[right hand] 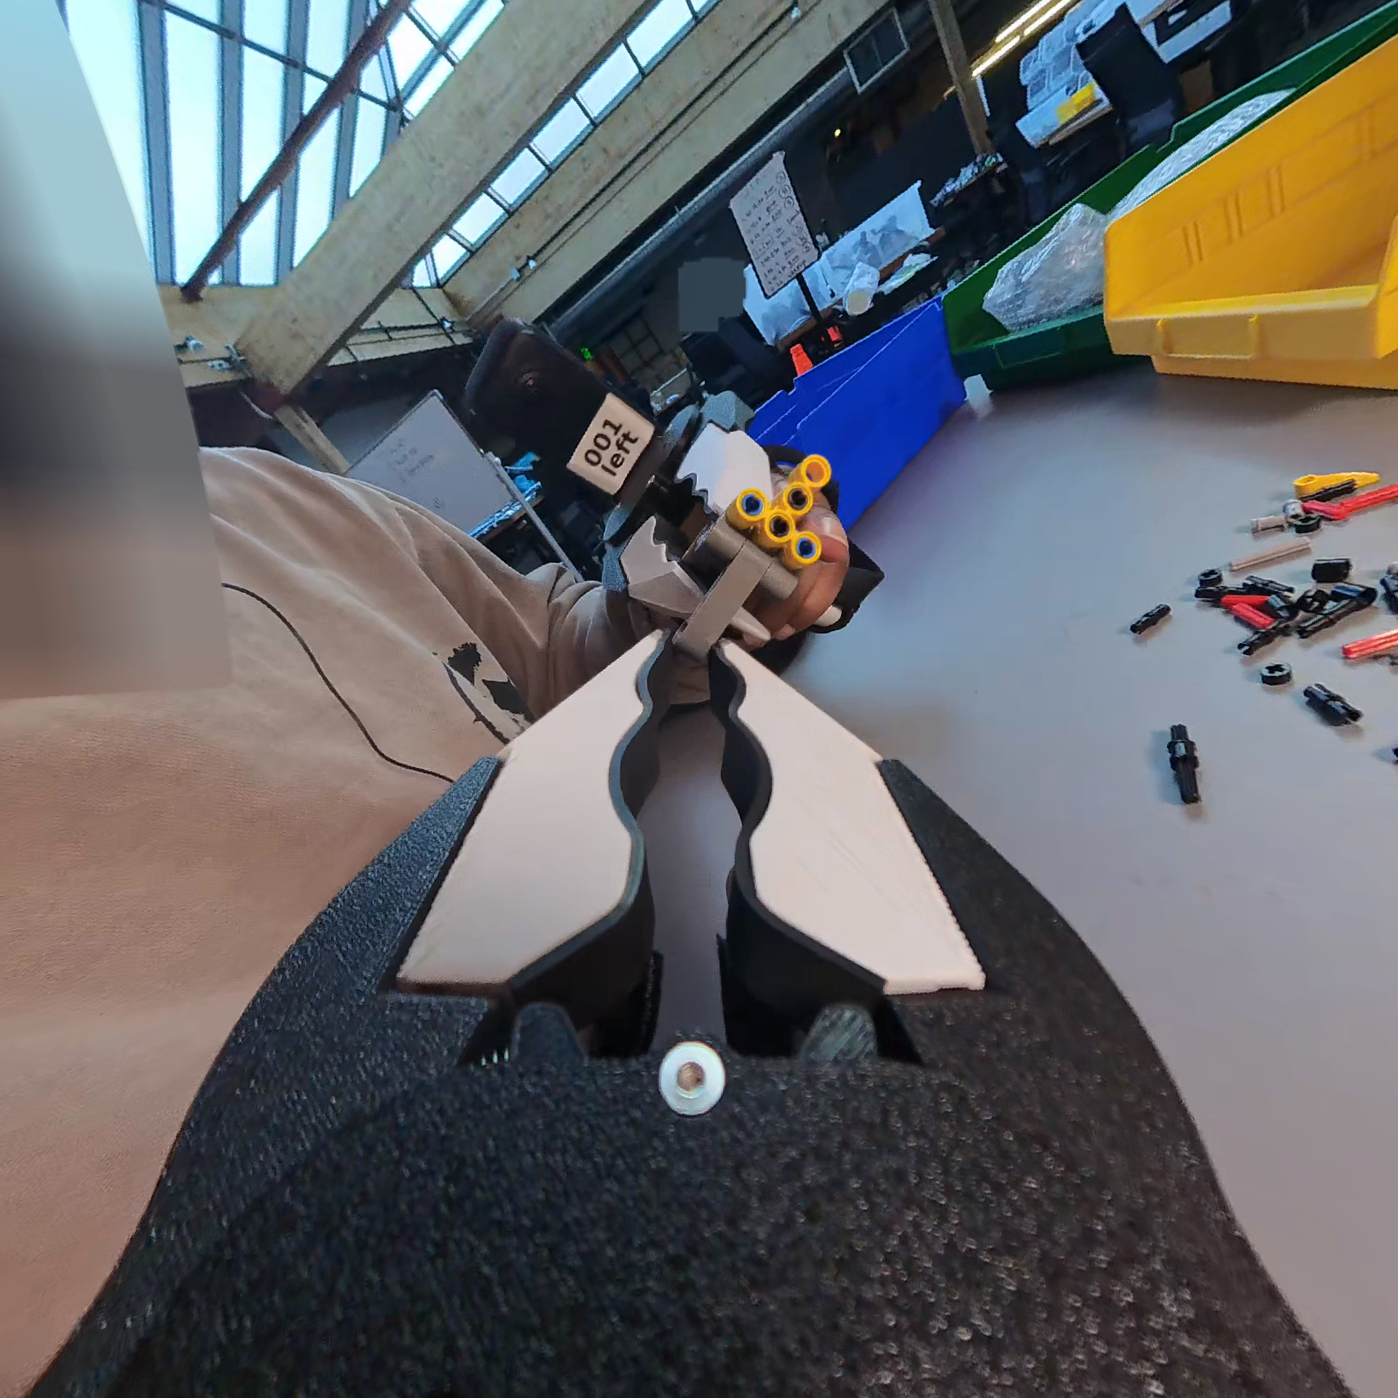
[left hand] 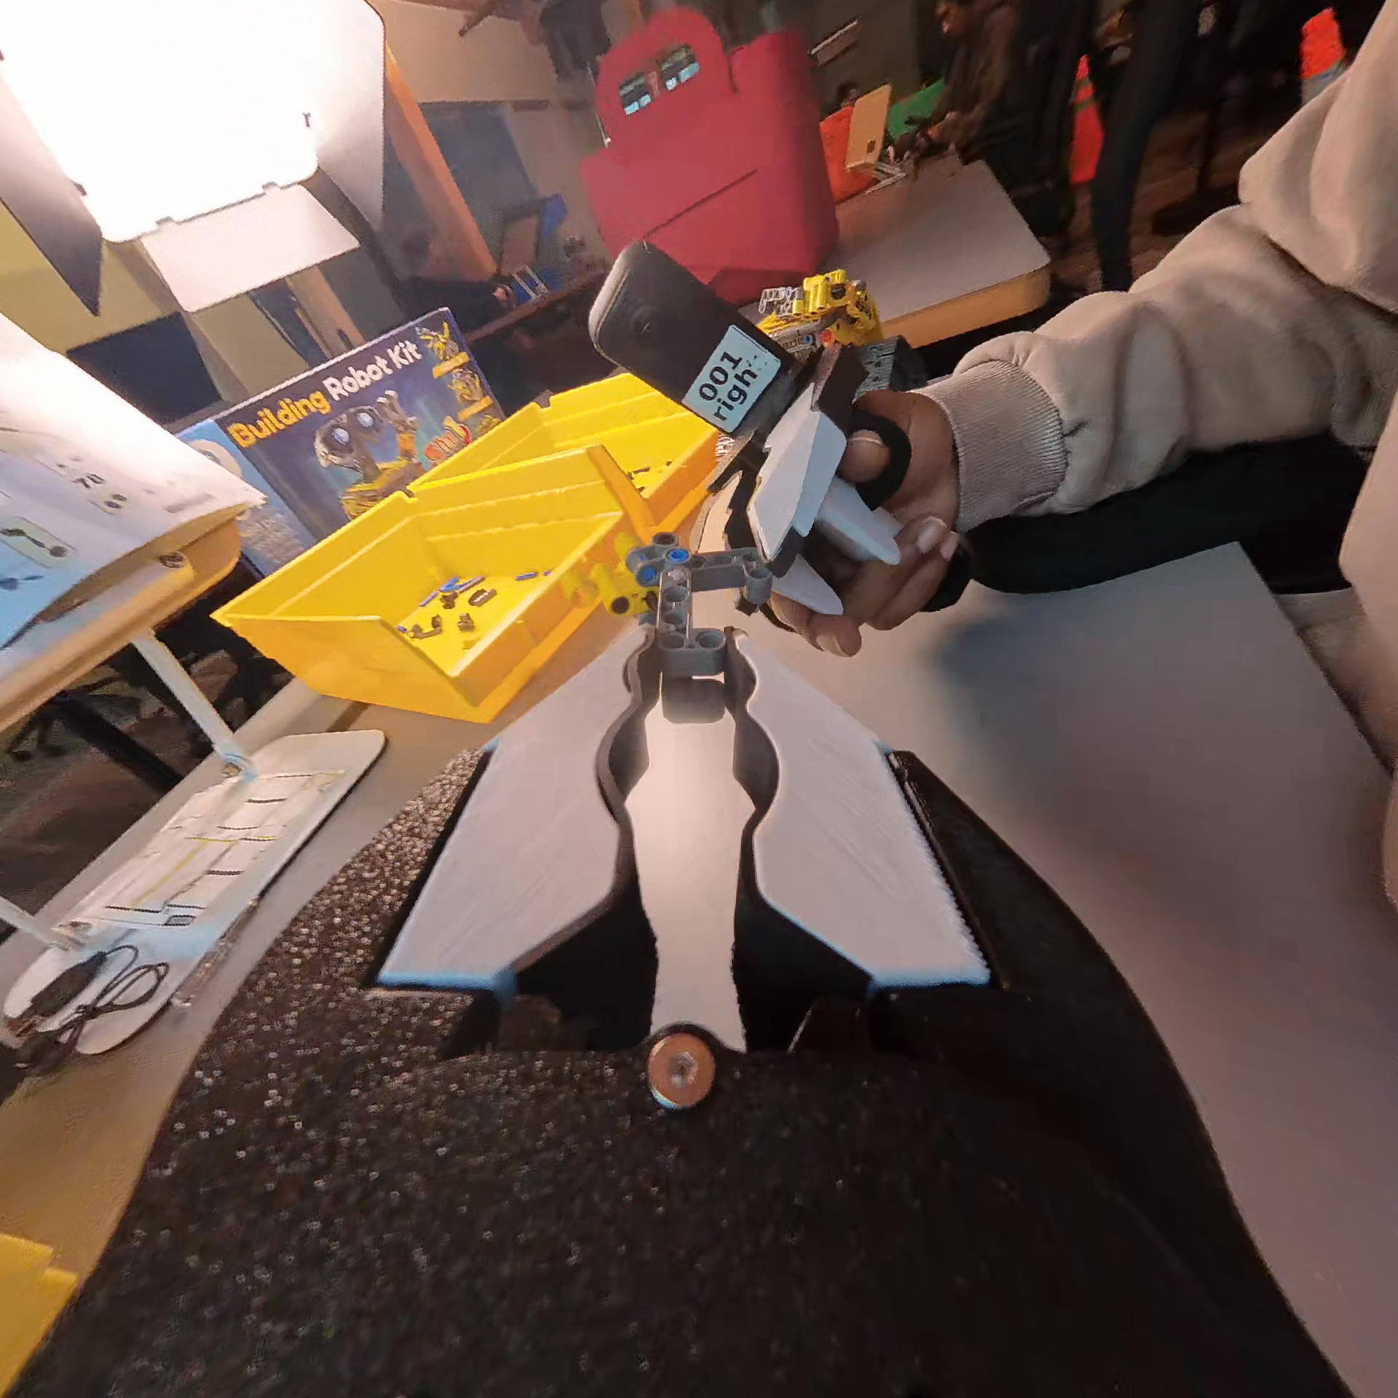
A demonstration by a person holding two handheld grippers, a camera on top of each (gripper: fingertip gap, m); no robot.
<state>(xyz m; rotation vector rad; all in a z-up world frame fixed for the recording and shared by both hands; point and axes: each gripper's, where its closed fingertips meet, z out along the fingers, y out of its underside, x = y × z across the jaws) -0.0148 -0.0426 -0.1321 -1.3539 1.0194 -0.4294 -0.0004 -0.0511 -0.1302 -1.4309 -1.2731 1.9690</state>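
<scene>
A: What does the left gripper [left hand: 690,643] hold?

B: In the left wrist view, just above the centre, its two white fingers are closed on the lower end of a grey brick assembly [left hand: 685,598], a piece of holed beams with yellow sleeves and blue pins at its left end. It hangs in the air above the grey table [left hand: 1059,756].

A: And the right gripper [right hand: 692,643]?

B: In the right wrist view its tips are pinched on a grey beam of the same assembly [right hand: 745,563], a little above the frame's centre. The yellow sleeves [right hand: 787,511] face the camera there, blue showing inside some of them. So both claws are clamped on the one piece, from different ends.

A: What lies around it?

B: In the left wrist view a yellow divided bin [left hand: 469,560] sits left of centre, with small blue and black parts in its near compartment; a boxed robot kit [left hand: 355,424] stands behind it. A hand [left hand: 893,529] in a beige sleeve holds the right gripper's handle at centre right.

A: And the other view?

B: Loose black and red pins [right hand: 1286,605] are scattered at the right edge on the table. A yellow bin [right hand: 1271,250] stands upper right, with a green bin [right hand: 1006,333] and a blue bin [right hand: 862,408] to its left.
</scene>
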